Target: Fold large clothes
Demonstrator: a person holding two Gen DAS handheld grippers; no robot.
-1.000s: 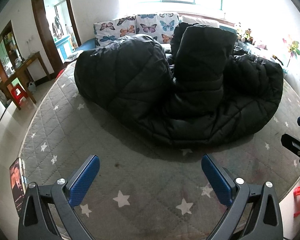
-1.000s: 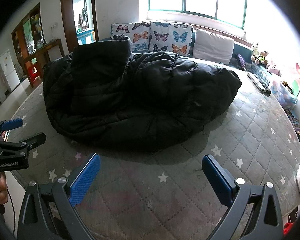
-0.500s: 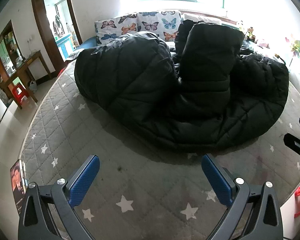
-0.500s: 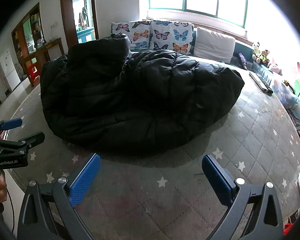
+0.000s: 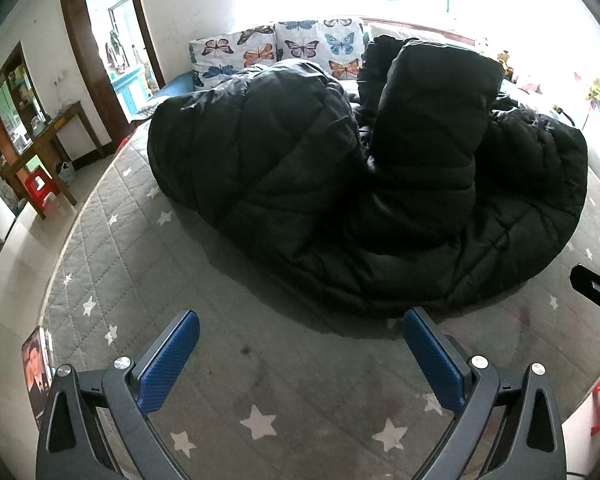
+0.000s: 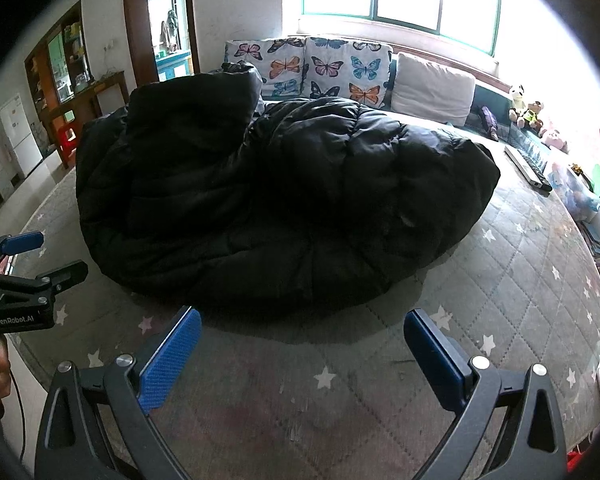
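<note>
A large black quilted puffer coat [image 5: 364,184] lies bunched on a grey star-patterned mattress [image 5: 148,248]; one sleeve lies folded over its middle. It also shows in the right wrist view [image 6: 284,200]. My left gripper [image 5: 300,344] is open and empty, just short of the coat's near hem. My right gripper [image 6: 302,344] is open and empty, close to the hem as well. The left gripper also shows at the left edge of the right wrist view [image 6: 40,256].
Butterfly pillows [image 6: 312,68] and a white pillow [image 6: 432,88] line the far side under the window. Plush toys [image 6: 528,108] and a remote [image 6: 528,168] lie at the right. A wooden table [image 5: 44,144] and red stool [image 5: 40,188] stand left of the bed.
Both grippers have moved forward toward the coat, which now looks larger and nearer. Both stay open. The coat has not moved.
</note>
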